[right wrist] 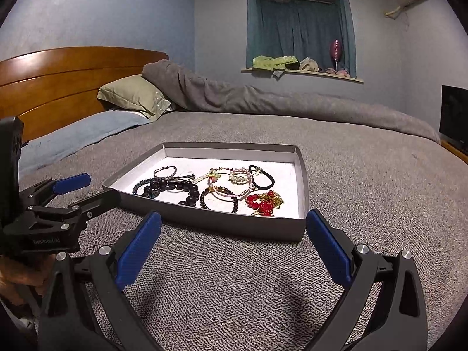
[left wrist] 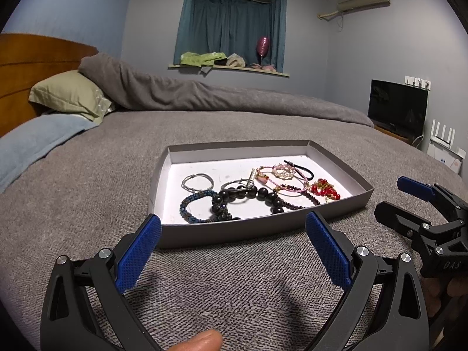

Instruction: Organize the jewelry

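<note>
Here, both grippers (left wrist: 233, 228) (right wrist: 234, 225) agape before tray (left wrist: 204, 234).

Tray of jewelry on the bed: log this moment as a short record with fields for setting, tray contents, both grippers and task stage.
setting: grey bedspread, bedroom
tray: shallow grey box, white inside, on the bedspread
contents: black bead bracelet, blue bead bracelet, silver rings, red bead piece, black hair tie, all loosely mixed
left gripper: open, empty, before the tray
right gripper: open, empty, before the tray
stage: nothing picked up
</note>
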### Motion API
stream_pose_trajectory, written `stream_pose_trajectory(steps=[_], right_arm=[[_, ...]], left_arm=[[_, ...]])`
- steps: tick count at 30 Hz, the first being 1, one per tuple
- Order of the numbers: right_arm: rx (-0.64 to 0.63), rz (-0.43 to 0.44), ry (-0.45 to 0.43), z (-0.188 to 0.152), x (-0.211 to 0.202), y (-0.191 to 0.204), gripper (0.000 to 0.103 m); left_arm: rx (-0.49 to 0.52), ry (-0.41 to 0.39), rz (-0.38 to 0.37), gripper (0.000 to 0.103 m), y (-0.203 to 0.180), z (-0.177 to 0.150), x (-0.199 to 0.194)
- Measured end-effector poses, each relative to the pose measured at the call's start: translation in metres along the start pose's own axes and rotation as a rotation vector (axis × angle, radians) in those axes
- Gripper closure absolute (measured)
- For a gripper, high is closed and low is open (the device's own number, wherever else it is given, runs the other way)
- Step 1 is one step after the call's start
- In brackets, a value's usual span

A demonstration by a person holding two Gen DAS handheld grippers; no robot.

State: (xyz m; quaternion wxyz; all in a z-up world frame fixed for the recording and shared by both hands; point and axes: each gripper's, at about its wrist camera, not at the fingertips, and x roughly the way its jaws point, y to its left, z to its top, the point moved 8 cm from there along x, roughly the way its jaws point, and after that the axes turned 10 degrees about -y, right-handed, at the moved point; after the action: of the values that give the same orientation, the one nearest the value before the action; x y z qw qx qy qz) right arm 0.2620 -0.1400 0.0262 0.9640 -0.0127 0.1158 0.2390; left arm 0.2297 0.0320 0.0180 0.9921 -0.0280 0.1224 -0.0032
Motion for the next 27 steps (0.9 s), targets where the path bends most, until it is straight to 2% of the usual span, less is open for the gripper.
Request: stream_pose_trajectory(steps=[27], right_arm=[[0.006,0.003,-0.005,0.0010,-0.0028,0.0001,0.005]], left_arm=[[0.027,0.012,-0.006,0.005,-0.0031,-0.0013,0.0006]])
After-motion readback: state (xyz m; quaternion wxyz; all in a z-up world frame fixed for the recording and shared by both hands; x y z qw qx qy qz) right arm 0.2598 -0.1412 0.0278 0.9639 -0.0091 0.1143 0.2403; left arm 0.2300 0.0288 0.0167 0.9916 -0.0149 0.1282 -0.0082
